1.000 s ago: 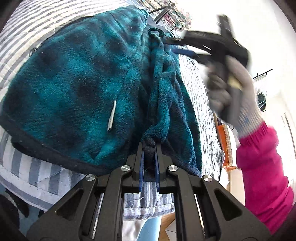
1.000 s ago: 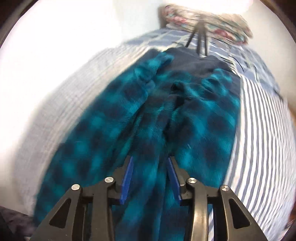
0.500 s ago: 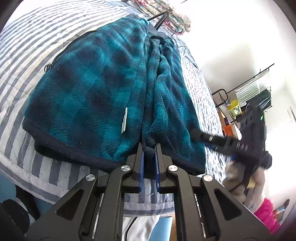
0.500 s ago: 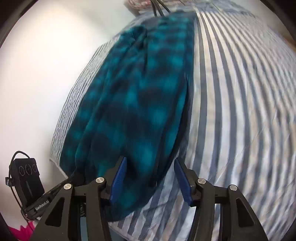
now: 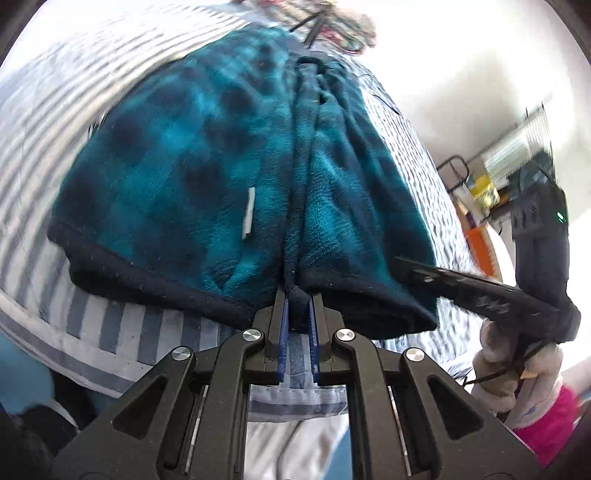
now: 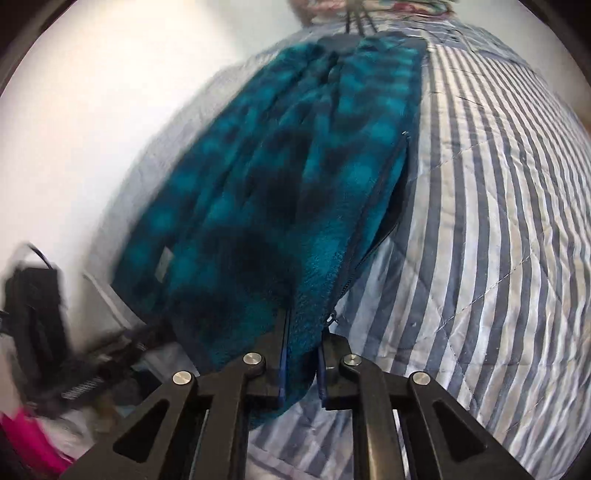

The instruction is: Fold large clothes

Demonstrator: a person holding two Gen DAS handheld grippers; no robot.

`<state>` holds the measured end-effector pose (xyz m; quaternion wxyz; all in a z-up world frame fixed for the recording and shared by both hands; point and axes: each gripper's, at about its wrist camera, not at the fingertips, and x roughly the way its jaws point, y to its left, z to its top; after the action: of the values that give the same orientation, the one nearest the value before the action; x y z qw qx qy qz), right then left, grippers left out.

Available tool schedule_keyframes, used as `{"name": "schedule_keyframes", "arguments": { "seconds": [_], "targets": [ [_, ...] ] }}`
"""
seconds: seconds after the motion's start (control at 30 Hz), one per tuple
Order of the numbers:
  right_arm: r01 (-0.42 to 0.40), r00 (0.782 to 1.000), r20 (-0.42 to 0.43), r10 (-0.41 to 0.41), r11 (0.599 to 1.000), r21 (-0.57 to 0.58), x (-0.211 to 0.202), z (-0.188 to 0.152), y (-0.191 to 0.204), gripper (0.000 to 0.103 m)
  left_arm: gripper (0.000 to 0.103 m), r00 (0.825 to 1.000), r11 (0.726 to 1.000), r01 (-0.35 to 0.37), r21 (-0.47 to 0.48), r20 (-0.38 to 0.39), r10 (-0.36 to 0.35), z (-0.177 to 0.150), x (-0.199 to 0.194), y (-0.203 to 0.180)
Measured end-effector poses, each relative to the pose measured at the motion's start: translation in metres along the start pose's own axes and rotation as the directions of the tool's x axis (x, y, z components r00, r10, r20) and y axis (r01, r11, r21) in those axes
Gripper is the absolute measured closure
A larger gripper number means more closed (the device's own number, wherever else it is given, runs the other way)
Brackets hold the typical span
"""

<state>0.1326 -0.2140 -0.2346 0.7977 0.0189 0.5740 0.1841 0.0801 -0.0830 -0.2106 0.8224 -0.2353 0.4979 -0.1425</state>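
A teal and navy plaid fleece garment [image 5: 184,166] lies lengthwise on a blue-and-white striped quilt [image 5: 37,110], folded along its middle. My left gripper [image 5: 298,291] is shut on the dark hem where the two halves meet. In the right wrist view, my right gripper [image 6: 303,325] is closing, and its blue pads pinch the near corner of the fleece [image 6: 295,166] beside a zipper edge [image 6: 373,251]. From the left wrist view the right gripper [image 5: 480,295] reaches in at the garment's right corner, held by a gloved hand [image 5: 517,369].
The striped quilt [image 6: 498,221] stretches wide to the right of the fleece. A black hanger [image 5: 314,26] and a floral pillow [image 5: 347,26] lie at the far end. A rack with boxes [image 5: 517,155] stands beyond the bed. A pink sleeve [image 5: 546,424] is at lower right.
My right gripper swept from over the middle of the fleece down to its near corner, spread its jaws and closed them on the cloth. The left gripper kept its hold and rose slightly.
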Motion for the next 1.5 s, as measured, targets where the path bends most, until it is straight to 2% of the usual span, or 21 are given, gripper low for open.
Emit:
{"name": "schedule_keyframes", "arguments": {
  "seconds": [0.03, 0.07, 0.2, 0.27, 0.4, 0.57, 0.7, 0.77, 0.83, 0.93, 0.97, 1.13, 1.2, 1.27, 1.3, 1.4, 1.43, 1.5],
  "targets": [
    [0.033, 0.999, 0.002, -0.033, 0.999, -0.013, -0.001, -0.001, 0.003, 0.077, 0.095, 1.0, 1.0, -0.003, 0.026, -0.006, 0.003, 0.001, -0.002, -0.004],
    [0.031, 0.999, 0.011, -0.031, 0.999, -0.006, -0.004, -0.002, 0.003, 0.073, 0.095, 1.0, 0.999, -0.011, 0.045, -0.011, 0.011, 0.002, -0.007, -0.009],
    [0.043, 0.992, 0.115, -0.046, 0.999, 0.031, -0.04, 0.005, -0.001, 0.066, 0.095, 1.0, 0.996, -0.002, 0.092, -0.018, 0.004, 0.008, -0.034, -0.012],
    [0.012, 0.984, 0.178, -0.021, 0.999, 0.052, -0.058, 0.012, -0.003, 0.062, 0.082, 1.0, 0.993, 0.016, 0.116, -0.021, -0.013, 0.018, -0.053, -0.016],
    [-0.071, 0.974, 0.22, 0.051, 0.994, 0.087, -0.061, 0.041, 0.002, 0.062, 0.082, 1.0, 0.985, -0.002, 0.172, 0.01, 0.0, 0.047, -0.089, -0.017],
    [-0.106, 0.978, 0.189, 0.086, 0.989, 0.102, -0.03, 0.066, 0.023, 0.062, 0.082, 0.996, 0.978, -0.073, 0.194, 0.066, 0.061, 0.102, -0.113, -0.003],
    [-0.011, 0.991, 0.13, -0.003, 0.994, 0.112, 0.008, 0.076, 0.036, 0.062, 0.082, 0.992, 0.977, -0.099, 0.189, 0.097, 0.082, 0.13, -0.12, 0.019],
    [-0.009, 0.997, 0.083, -0.002, 0.99, 0.14, 0.027, 0.078, 0.037, 0.061, 0.082, 0.992, 0.98, -0.102, 0.173, 0.09, 0.087, 0.136, -0.117, 0.033],
    [0.027, 0.998, 0.061, -0.035, 0.991, 0.131, 0.037, 0.079, 0.04, 0.061, 0.082, 0.995, 0.988, -0.078, 0.132, 0.064, 0.07, 0.141, -0.112, 0.045],
    [0.064, 0.996, 0.058, -0.072, 0.99, 0.125, 0.04, 0.079, 0.045, 0.082, 0.082, 0.997, 0.993, -0.063, 0.098, 0.04, 0.059, 0.145, -0.109, 0.057],
    [0.063, 0.996, 0.061, -0.072, 0.99, 0.129, 0.039, 0.078, 0.044, 0.095, 0.082, 0.997, 0.992, -0.064, 0.105, 0.043, 0.06, 0.146, -0.11, 0.057],
    [-0.055, 0.989, 0.145, 0.029, 0.983, 0.178, 0.012, 0.072, 0.034, 0.099, 0.082, 0.998, 0.991, -0.042, 0.127, 0.057, 0.035, 0.148, -0.116, 0.053],
    [-0.14, 0.974, 0.199, 0.107, 0.977, 0.162, -0.003, 0.069, 0.04, 0.1, 0.082, 0.998, 0.991, -0.036, 0.132, 0.061, 0.028, 0.146, -0.119, 0.049],
    [-0.142, 0.971, 0.212, 0.113, 0.982, 0.124, -0.001, 0.069, 0.053, 0.1, 0.082, 0.998, 0.989, -0.037, 0.143, 0.061, 0.029, 0.146, -0.118, 0.046],
    [-0.113, 0.978, 0.187, 0.092, 0.988, 0.104, 0.008, 0.069, 0.06, 0.1, 0.082, 0.998, 0.988, -0.037, 0.147, 0.055, 0.029, 0.145, -0.117, 0.044],
    [-0.044, 0.995, 0.096, 0.036, 0.996, 0.078, 0.039, 0.067, 0.068, 0.093, 0.082, 0.998, 0.987, -0.045, 0.155, 0.053, 0.038, 0.143, -0.116, 0.041],
    [-0.054, 0.995, 0.084, 0.047, 0.995, 0.086, 0.041, 0.065, 0.067, 0.091, 0.082, 0.997, 0.986, -0.052, 0.16, 0.058, 0.043, 0.143, -0.117, 0.04],
    [-0.128, 0.987, 0.111, 0.118, 0.987, 0.097, 0.029, 0.063, 0.064, 0.075, 0.082, 0.996, 0.984, -0.061, 0.166, 0.068, 0.05, 0.143, -0.118, 0.04]
  ]
}}
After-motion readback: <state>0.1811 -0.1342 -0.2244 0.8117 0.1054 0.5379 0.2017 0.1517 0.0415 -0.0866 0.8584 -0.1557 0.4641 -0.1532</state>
